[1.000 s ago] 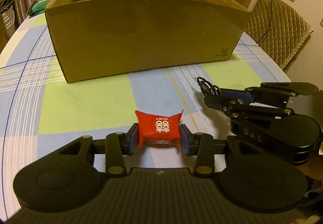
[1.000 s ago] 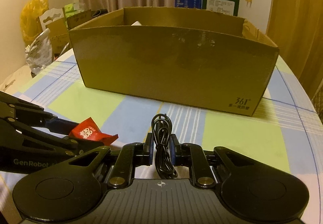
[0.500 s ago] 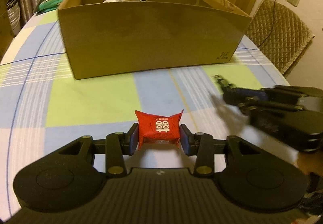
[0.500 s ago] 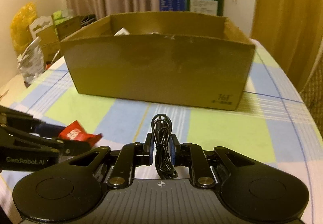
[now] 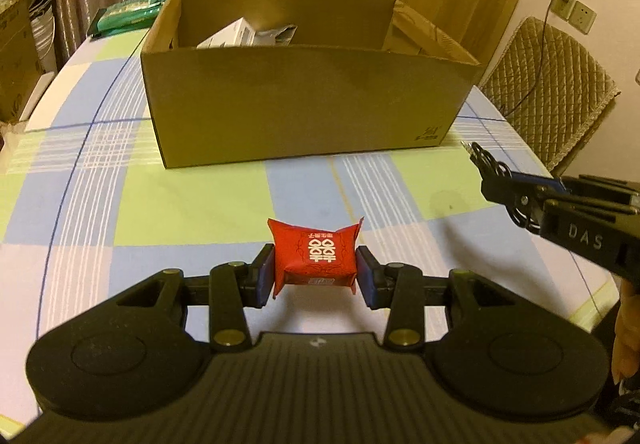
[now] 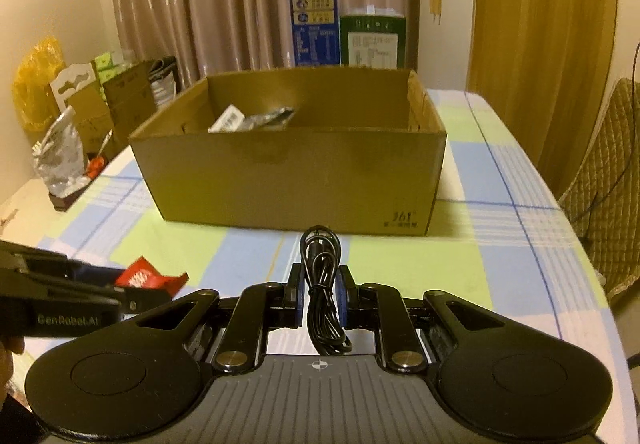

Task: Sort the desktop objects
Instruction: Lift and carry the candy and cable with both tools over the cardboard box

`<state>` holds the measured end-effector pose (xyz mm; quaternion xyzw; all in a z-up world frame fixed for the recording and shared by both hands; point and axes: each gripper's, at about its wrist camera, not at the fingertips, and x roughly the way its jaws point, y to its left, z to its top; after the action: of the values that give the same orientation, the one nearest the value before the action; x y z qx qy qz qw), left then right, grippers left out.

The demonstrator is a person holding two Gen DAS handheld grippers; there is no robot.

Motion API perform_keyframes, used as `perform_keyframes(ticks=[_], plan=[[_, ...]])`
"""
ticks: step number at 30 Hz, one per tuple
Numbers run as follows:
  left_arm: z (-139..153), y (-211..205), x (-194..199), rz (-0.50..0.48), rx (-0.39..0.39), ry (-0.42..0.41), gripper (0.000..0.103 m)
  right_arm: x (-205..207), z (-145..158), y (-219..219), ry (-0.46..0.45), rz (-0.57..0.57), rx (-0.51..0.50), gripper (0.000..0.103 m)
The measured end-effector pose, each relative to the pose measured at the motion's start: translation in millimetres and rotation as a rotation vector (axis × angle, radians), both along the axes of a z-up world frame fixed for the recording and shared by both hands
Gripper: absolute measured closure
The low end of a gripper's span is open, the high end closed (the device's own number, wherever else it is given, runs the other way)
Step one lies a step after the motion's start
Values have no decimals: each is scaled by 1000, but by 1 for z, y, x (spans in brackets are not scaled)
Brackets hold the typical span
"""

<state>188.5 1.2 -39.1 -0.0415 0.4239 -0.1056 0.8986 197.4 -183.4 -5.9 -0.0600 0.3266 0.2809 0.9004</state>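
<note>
We count two grippers, one red packet, one coiled black cable, one cardboard box [image 5: 304, 99] on checked surface [image 5: 192, 211]. Inside box: two items visible, white carton [image 5: 232, 35] and silver pouch [image 6: 272, 117]. Since a second ago, our view rises; box interior now shows. Left gripper [image 5: 315, 276] jaws clamp red packet [image 5: 314, 258] between them, box at 12 o'clock. Right gripper [image 6: 320, 296] jaws narrow, pinching cable [image 6: 322, 284]; it sits at left view's 3 o'clock.
</note>
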Motion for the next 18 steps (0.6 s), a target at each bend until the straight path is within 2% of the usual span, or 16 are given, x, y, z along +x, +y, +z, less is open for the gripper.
perform_keyframes(ticks=[6, 18], plan=[[33, 0, 3, -17, 24, -51, 67, 4, 26, -4, -39, 1, 24, 91], [96, 5, 41, -40, 45, -145, 67, 38, 81, -12, -110, -5, 60, 91]])
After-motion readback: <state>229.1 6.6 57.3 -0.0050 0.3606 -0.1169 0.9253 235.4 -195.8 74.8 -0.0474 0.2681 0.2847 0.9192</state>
